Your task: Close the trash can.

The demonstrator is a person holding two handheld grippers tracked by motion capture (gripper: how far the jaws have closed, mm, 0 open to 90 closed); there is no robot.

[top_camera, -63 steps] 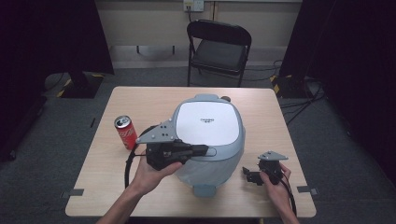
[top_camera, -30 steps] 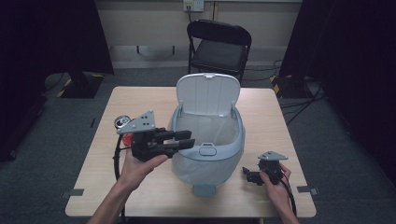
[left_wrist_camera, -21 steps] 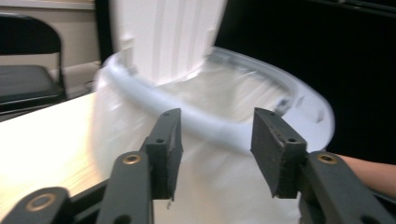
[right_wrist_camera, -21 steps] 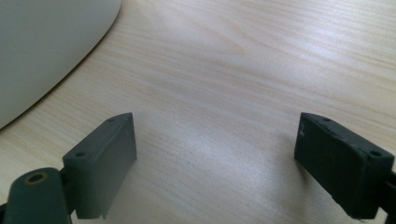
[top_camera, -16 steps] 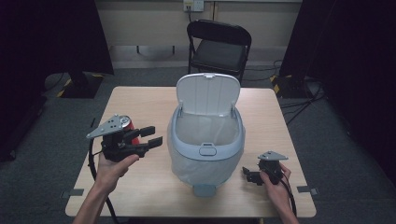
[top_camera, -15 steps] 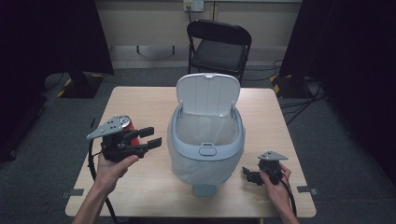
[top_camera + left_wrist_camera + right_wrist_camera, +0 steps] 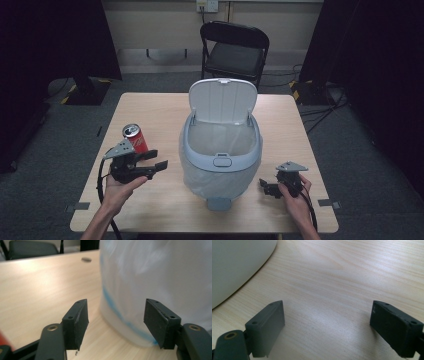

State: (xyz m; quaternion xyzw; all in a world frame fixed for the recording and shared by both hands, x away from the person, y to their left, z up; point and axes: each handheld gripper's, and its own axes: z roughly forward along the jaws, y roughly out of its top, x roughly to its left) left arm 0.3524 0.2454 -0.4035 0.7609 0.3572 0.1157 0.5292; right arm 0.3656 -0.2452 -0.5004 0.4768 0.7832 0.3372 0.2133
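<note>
A pale blue-grey bin (image 7: 220, 160) with a white liner stands mid-table, its lid (image 7: 222, 100) hinged up at the back. A red soda can (image 7: 135, 138) stands upright to its left. My left gripper (image 7: 156, 161) is held just in front of the can, open and empty, pointing right at the bin. In the left gripper view its jaws (image 7: 116, 322) frame the bin's lined side (image 7: 155, 277), close by and apart from it. My right gripper (image 7: 264, 187) rests low on the table right of the bin, open and empty (image 7: 327, 325), with the bin's wall (image 7: 237, 265) at its left.
The wooden table (image 7: 150, 107) has bare room at the back left and along the right side. A black folding chair (image 7: 234, 50) stands behind the far edge. Dark curtains and floor cables surround the table.
The bin's lid, shut at first, now stands open. My left gripper has drawn back from the bin's front to the left, stopping beside the can. The right gripper has stayed put.
</note>
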